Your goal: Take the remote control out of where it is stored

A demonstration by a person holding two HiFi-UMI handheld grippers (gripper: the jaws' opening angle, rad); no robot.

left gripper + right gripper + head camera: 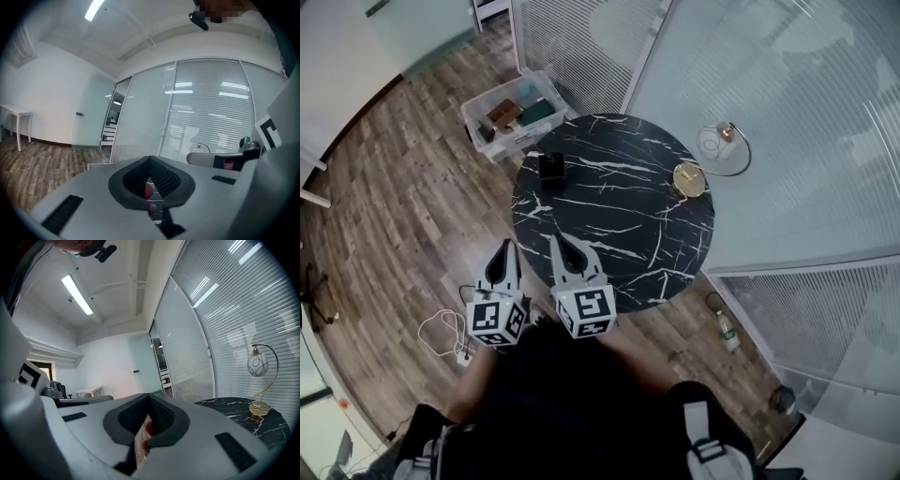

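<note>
Clenched and empty, both left gripper (507,247) and right gripper (560,242); parked side by side at the table (628,202) edge (presumably staging), aimed toward the black box (550,169).

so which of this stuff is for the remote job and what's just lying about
For the job: left gripper, right gripper, both shut and empty; black box on the marble table, probably the storage spot.
Lying about: gold lamp, plastic bin, bottle and white cable on the floor.
</note>
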